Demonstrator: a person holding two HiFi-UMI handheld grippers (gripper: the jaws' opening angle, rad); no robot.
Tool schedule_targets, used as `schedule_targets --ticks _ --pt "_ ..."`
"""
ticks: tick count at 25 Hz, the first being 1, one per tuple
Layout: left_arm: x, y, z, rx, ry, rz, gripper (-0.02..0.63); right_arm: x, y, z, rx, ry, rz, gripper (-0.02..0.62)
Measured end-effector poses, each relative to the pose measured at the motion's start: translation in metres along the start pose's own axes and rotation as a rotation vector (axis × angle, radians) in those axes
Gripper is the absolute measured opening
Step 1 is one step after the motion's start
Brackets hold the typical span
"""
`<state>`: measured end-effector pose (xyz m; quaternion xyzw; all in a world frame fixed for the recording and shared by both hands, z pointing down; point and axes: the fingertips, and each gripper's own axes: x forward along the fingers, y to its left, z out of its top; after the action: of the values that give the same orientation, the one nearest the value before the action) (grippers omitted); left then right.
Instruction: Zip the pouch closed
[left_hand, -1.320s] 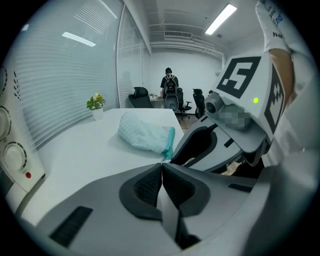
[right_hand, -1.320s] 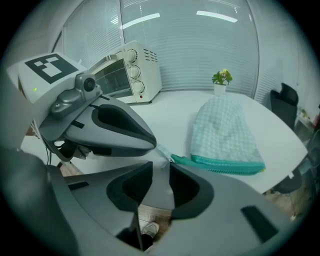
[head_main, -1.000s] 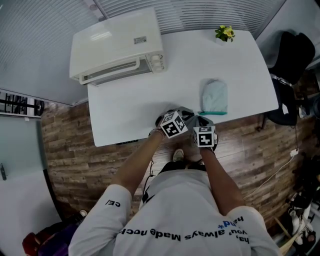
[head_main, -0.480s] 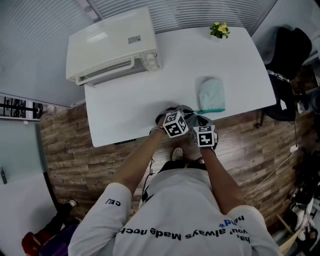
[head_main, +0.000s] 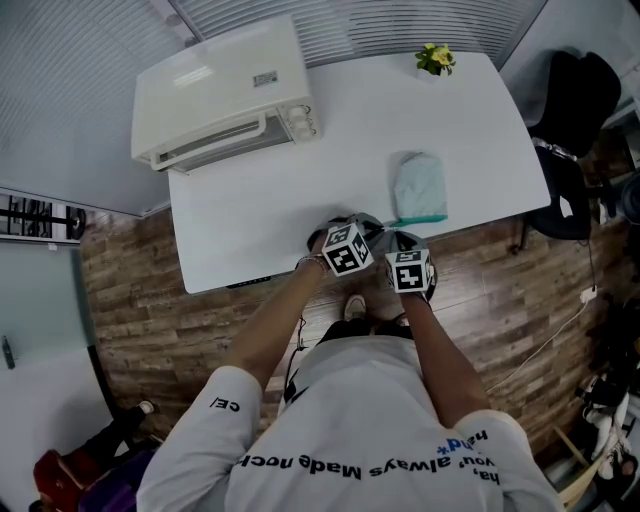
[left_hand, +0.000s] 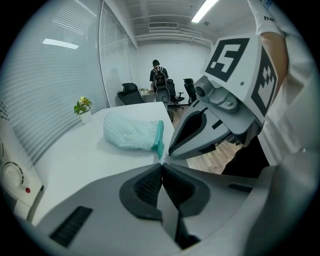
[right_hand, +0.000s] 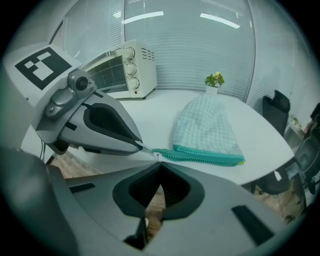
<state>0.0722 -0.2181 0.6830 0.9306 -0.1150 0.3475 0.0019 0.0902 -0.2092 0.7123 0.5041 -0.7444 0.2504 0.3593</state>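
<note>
Hardly anything has moved in 1 second: both grippers stay at the table's (head_main: 260, 220) front edge, where the pouch (head_main: 420, 187) lies, its teal zipper (right_hand: 200, 157) facing the person. The left gripper (left_hand: 161, 167) appears pinched shut on the zipper's end tab (right_hand: 143, 147), and the right gripper (right_hand: 160, 167) is closed beside it. The zipping run looks yet to come.

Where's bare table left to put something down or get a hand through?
Widest bare patch: table middle, between toaster oven and pouch. Also free: the back strip from oven to plant, and the near-left corner. Crowded: near edge, where left gripper and right gripper, both shut, pinch the pouch's zipper end.
</note>
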Motion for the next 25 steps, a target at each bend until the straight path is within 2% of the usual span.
schedule_targets --ticks 8,25 --pt "-0.006 -0.003 -0.006 -0.028 0.01 0.001 0.02 -0.001 -0.002 -0.004 0.001 0.008 -0.017 0.009" --pt "-0.018 -0.012 -0.013 -0.029 0.029 0.0 0.02 -0.007 -0.004 -0.01 -0.023 0.011 -0.041 0.009"
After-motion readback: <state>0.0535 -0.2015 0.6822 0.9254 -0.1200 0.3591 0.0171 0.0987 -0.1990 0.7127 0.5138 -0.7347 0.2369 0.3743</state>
